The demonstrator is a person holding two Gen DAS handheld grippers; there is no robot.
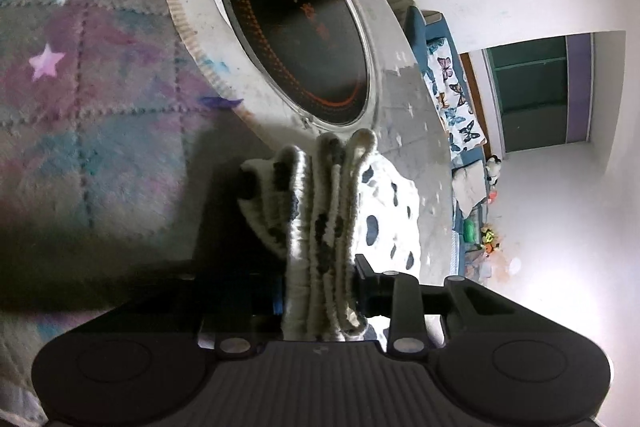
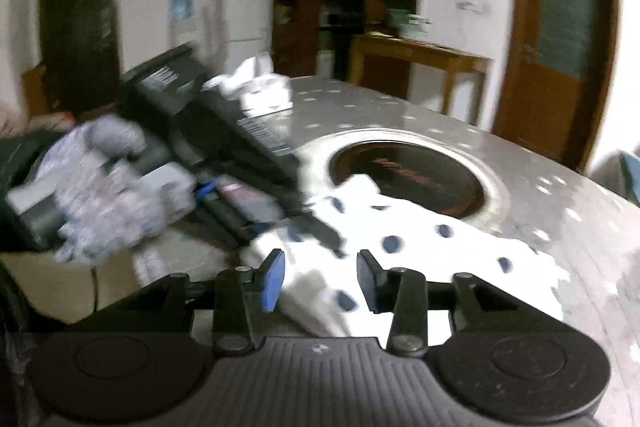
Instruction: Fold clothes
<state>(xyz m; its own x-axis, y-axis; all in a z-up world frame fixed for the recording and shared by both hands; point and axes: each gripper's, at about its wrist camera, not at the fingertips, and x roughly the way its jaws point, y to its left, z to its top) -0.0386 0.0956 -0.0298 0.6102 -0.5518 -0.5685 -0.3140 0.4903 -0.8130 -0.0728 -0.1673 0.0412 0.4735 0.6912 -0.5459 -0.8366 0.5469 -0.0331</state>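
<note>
A white knit garment with dark blue spots is bunched in several folds between the jaws of my left gripper, which is shut on it. The rest of it hangs down toward the table at the right of that view. In the right wrist view the same spotted garment lies spread on the table in front of my right gripper, which is open with a fold of cloth between its blue-padded fingers. The left gripper and its gloved hand reach in from the left, blurred.
The round table has a grey patterned cover and a black round hotplate set in its middle. A starred quilted mat lies to the left. White cloth lies at the table's far side. A wooden desk and doors stand behind.
</note>
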